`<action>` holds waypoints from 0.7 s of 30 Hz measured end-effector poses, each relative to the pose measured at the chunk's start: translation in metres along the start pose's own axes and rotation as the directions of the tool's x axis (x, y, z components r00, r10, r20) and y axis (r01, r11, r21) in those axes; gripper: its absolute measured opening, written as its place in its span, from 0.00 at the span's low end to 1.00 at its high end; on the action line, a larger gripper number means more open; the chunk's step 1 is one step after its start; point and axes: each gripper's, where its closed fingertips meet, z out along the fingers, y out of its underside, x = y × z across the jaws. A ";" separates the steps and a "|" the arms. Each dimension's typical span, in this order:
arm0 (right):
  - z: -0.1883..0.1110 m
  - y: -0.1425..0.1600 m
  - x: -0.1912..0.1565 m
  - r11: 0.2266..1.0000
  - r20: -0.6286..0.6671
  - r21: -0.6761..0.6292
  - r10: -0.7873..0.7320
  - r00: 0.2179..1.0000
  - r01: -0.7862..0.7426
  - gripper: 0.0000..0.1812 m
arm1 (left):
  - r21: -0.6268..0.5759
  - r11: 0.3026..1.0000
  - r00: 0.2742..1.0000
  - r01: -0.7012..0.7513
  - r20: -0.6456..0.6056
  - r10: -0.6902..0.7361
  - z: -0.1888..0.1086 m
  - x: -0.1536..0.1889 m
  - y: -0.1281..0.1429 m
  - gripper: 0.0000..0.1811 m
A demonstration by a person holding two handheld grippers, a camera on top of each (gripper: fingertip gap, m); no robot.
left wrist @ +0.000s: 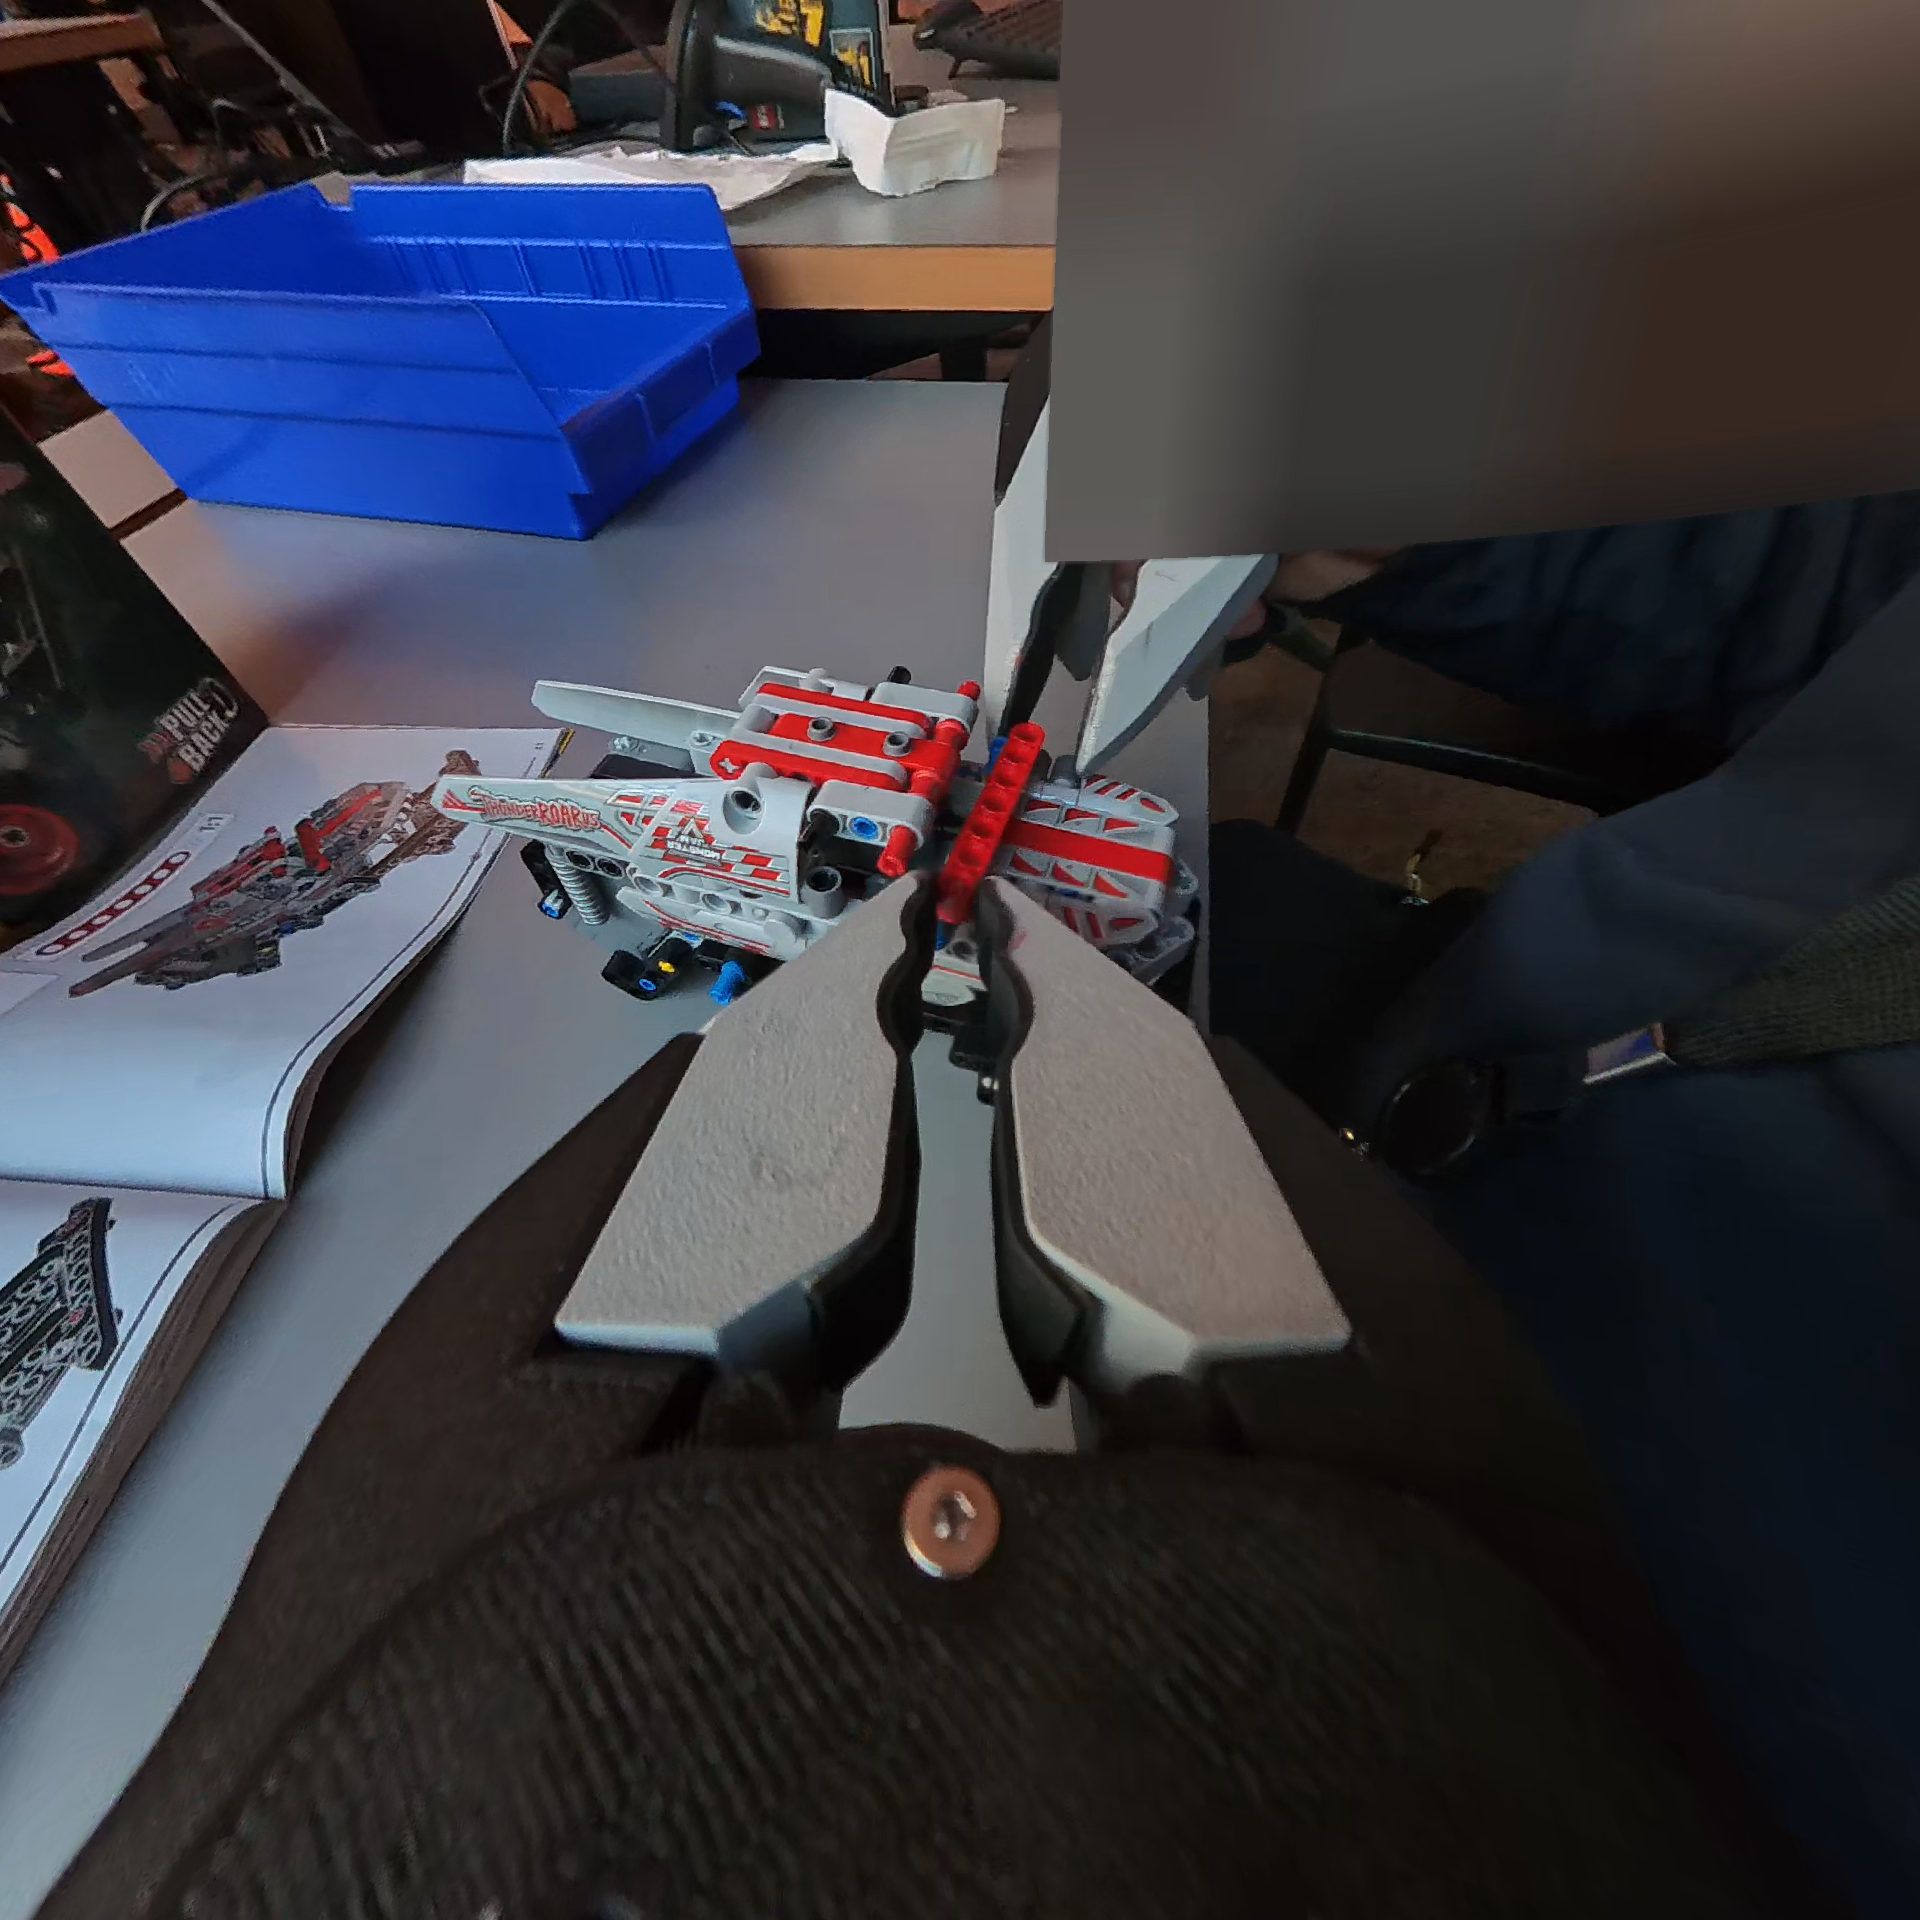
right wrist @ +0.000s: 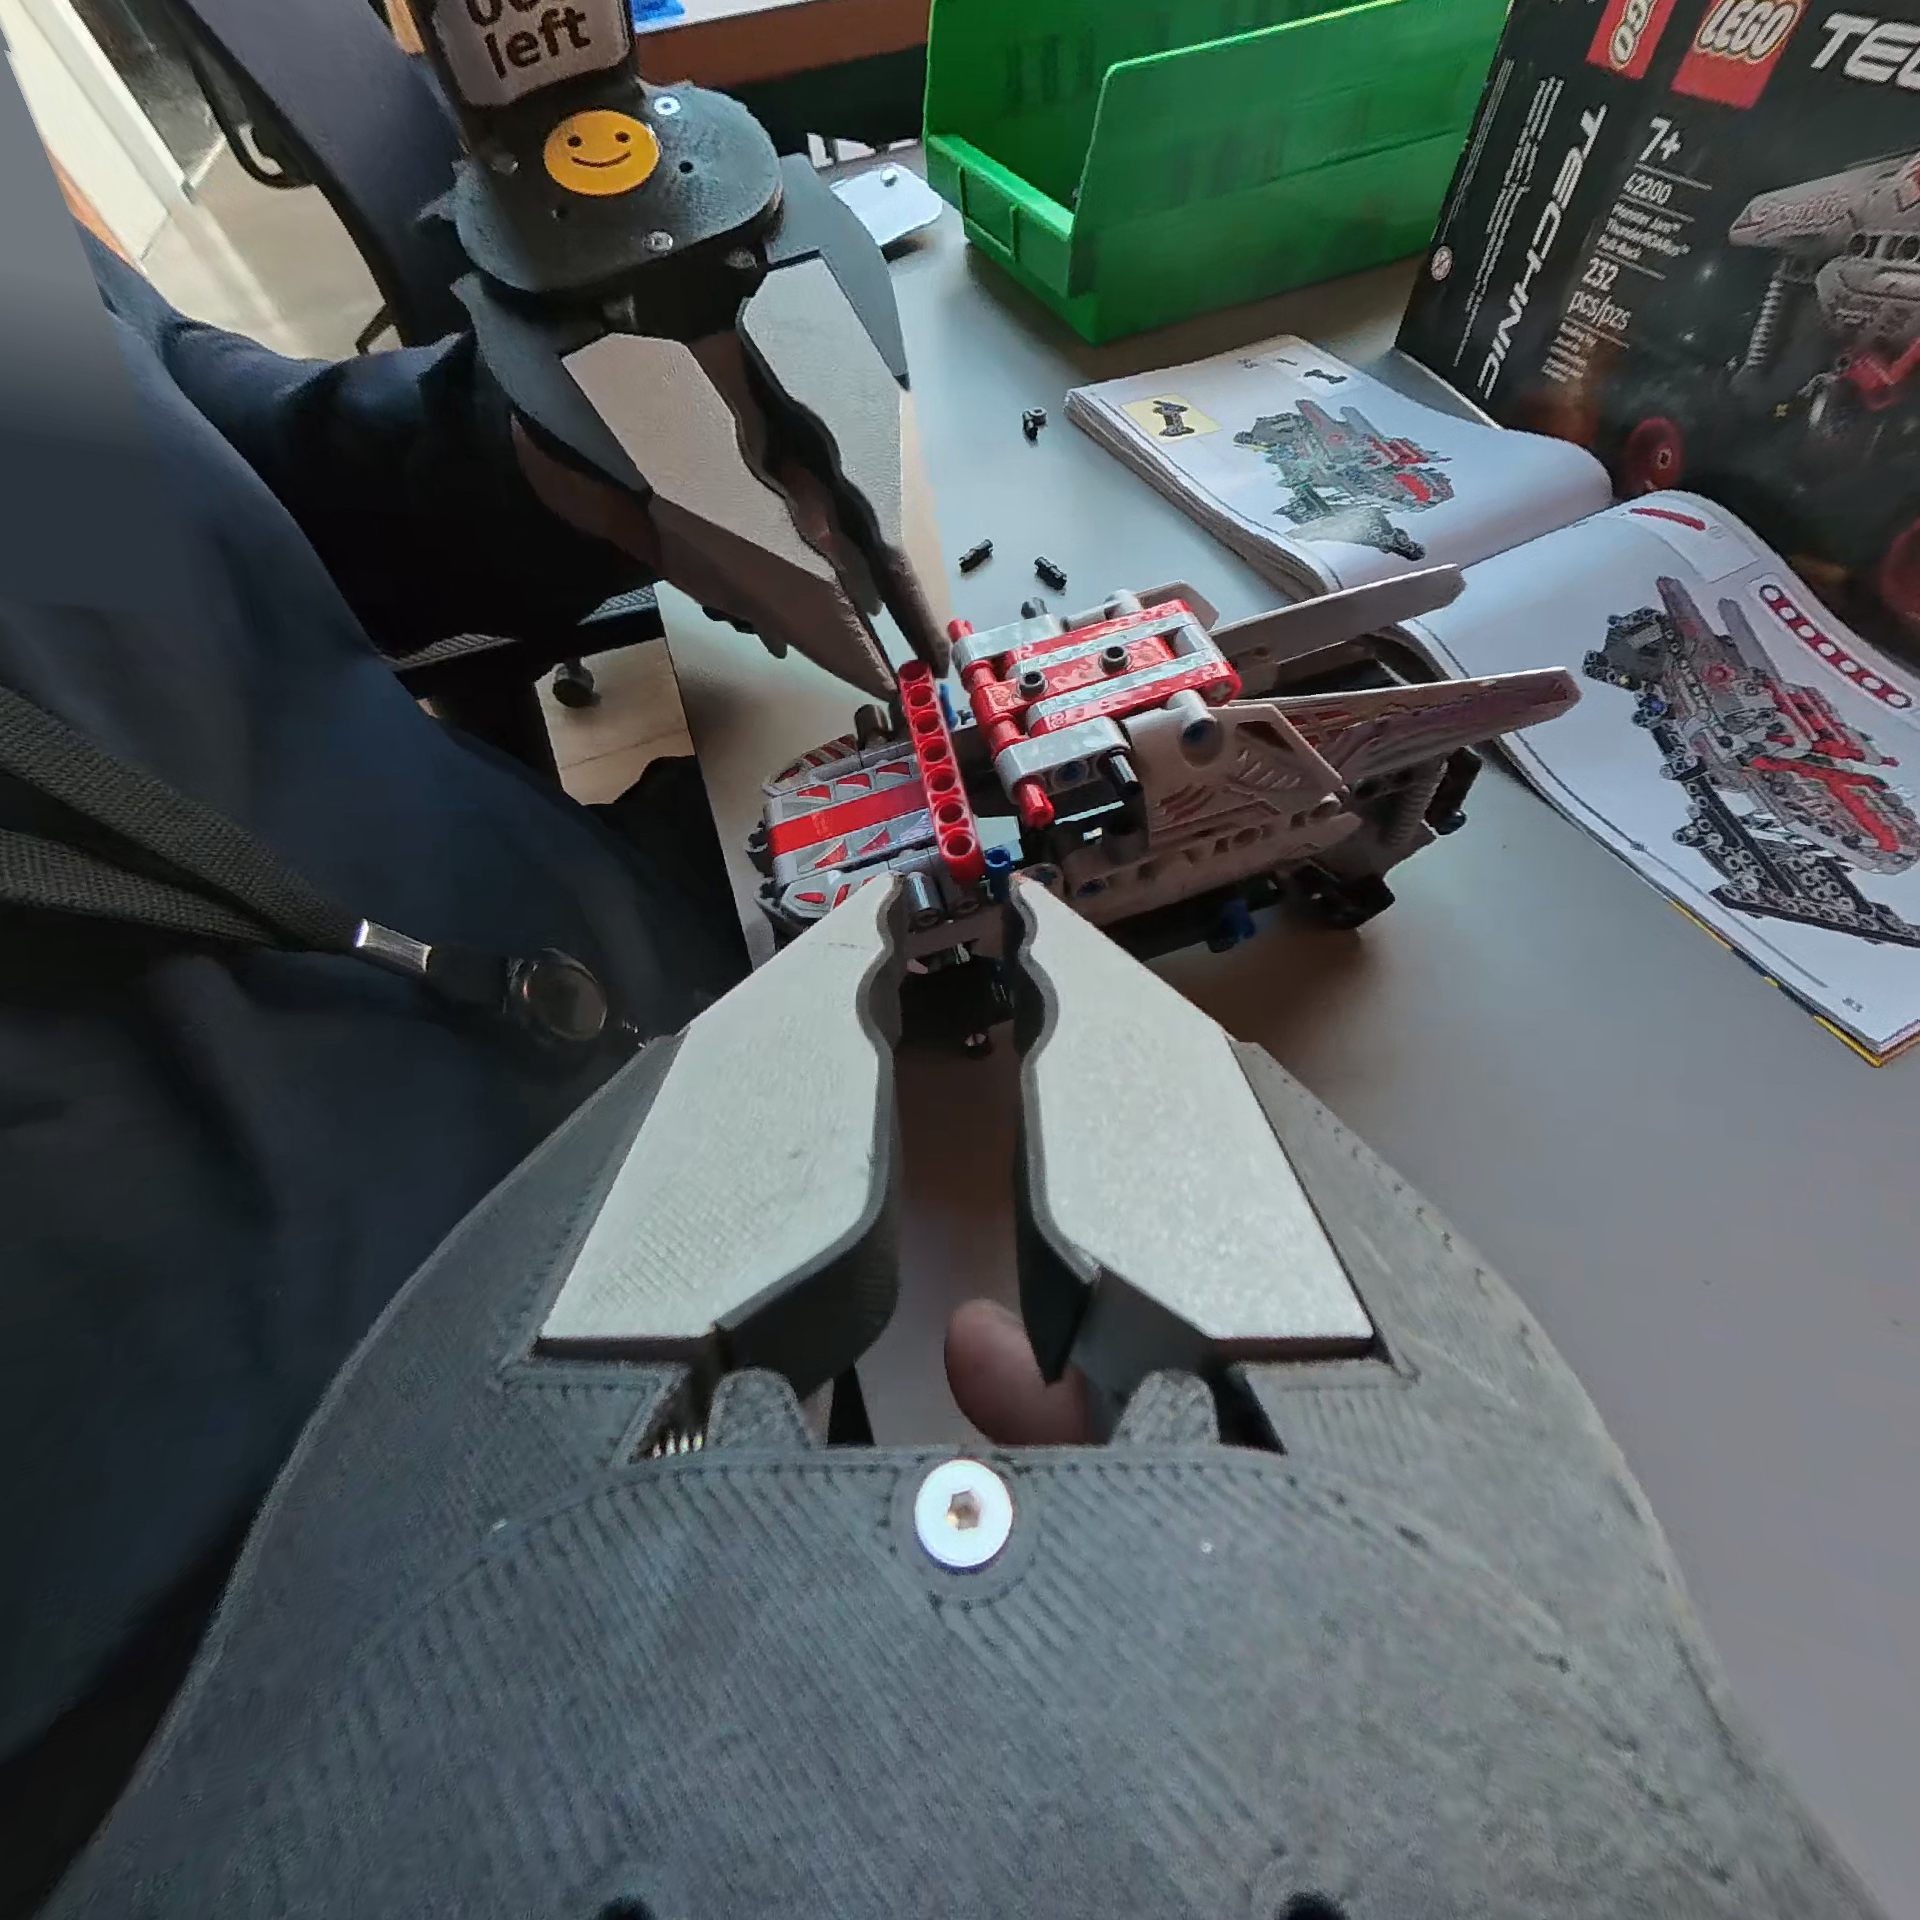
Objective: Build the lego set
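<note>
A grey and red lego vehicle model [left wrist: 727, 831] lies on the grey table [left wrist: 623, 582] near its edge. My left gripper [left wrist: 954, 902] is shut on the end of a red beam with a row of holes [left wrist: 992, 810] and holds it across the top of the model. In the right wrist view the left gripper [right wrist: 904, 675] comes down from above onto the red beam [right wrist: 940, 774]. My right gripper [right wrist: 958, 891] is shut on the near side of the model [right wrist: 1143, 769], with dark and grey parts between its fingertips. It also shows in the left wrist view [left wrist: 1112, 675] behind the model.
A blue bin [left wrist: 416, 343] stands behind the model. A green bin [right wrist: 1195, 177] and the set's box [right wrist: 1714, 260] stand at the back. An open instruction booklet [right wrist: 1714, 748] lies beside the model. Loose black pins [right wrist: 977, 556] lie on the table. A person's dark clothing borders the table edge. Spacing between my two grippers at the tips: around 5 centimetres.
</note>
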 end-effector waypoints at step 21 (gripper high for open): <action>-0.002 -0.010 0.006 0.998 -0.066 0.039 -0.039 0.997 0.041 0.00 | -0.027 0.999 0.999 -0.018 0.050 0.019 0.000 -0.006 0.002 0.02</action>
